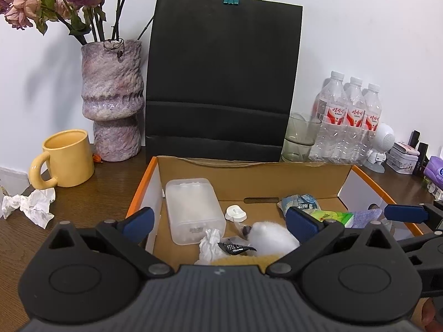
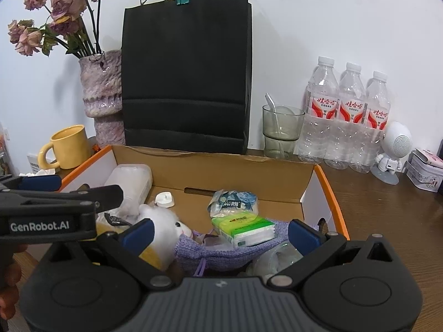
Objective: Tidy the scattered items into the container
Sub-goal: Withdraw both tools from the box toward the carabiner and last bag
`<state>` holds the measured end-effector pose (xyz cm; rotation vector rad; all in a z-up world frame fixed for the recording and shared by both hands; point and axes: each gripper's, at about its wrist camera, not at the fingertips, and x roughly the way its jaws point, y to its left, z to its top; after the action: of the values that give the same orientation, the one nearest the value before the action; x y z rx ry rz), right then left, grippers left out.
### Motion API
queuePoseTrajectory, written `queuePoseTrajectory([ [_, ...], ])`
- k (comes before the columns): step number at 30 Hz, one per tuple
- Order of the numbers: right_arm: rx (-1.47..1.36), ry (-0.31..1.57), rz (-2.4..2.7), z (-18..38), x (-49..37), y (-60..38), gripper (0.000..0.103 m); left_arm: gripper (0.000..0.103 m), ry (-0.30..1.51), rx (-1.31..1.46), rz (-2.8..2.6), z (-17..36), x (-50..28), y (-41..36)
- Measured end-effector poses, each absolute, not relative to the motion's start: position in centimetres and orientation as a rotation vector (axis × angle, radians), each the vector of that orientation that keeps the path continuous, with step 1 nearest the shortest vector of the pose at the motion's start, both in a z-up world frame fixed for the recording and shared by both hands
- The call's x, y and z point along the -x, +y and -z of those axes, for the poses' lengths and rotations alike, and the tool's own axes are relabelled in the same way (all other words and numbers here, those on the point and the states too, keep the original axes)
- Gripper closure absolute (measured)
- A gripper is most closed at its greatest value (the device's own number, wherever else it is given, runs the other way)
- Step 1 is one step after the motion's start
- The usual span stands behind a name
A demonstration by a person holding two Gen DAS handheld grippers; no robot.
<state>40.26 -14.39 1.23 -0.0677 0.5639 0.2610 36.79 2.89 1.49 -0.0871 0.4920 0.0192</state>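
The left gripper (image 1: pixel 218 222) hangs over the near left part of the open cardboard box with orange rims (image 1: pixel 249 170), its blue-padded fingers (image 1: pixel 138 221) spread wide with nothing between them; the right gripper (image 2: pixel 220 233) hangs over the near right part of the same box, likewise spread wide and empty. Under the left gripper, along the box's left wall, lies a translucent rectangular plastic container (image 1: pixel 193 210), and at its near end sit a small crumpled white tissue (image 1: pixel 210 242) and a little black sachet (image 1: pixel 235 247). Beside them is a white and yellow plush toy (image 2: pixel 166 229), and toward the back wall a small round white plastic piece (image 1: pixel 235 212). Below the right gripper a knitted lilac drawstring pouch (image 2: pixel 221 251) lies by the near edge, with a green and white tissue pack (image 2: pixel 243 227) resting on it and a crinkled blue-white snack packet (image 2: pixel 234 202) just behind that. Outside the box, near the table's left edge, a crumpled white paper tissue (image 1: pixel 30 206) lies on the dark wooden table (image 1: pixel 97 191) in front of a yellow ceramic mug (image 1: pixel 65 163). Along the table's back edge stand a mottled purple vase of dried roses (image 1: pixel 113 99), a tall black paper bag (image 1: pixel 221 77), a stemmed glass cup (image 2: pixel 281 130), three clear water bottles (image 2: pixel 351 116) and a white robot-shaped speaker (image 2: pixel 393 149).
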Motion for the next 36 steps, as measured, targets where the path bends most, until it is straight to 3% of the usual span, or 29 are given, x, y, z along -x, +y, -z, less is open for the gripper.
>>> queuePoseTrajectory([
  [14,0.041,0.529,-0.207,-2.4,-32.7,-16.6,0.0,0.0,0.481,0.163,-0.014,-2.6,-29.8,4.1],
  [22,0.075,0.584,-0.251,-0.4,-28.4,-16.6,0.003,0.0,0.52,0.171,-0.031,-0.9,-26.1,4.5],
  [31,0.055,0.656,-0.301,2.8,-29.5,-15.3,0.018,0.0,0.577,0.17,-0.031,1.7,-25.5,5.2],
  [36,0.042,0.678,-0.297,3.5,-31.1,-14.6,0.036,0.0,0.594,0.176,-0.047,2.6,-26.0,5.6],
])
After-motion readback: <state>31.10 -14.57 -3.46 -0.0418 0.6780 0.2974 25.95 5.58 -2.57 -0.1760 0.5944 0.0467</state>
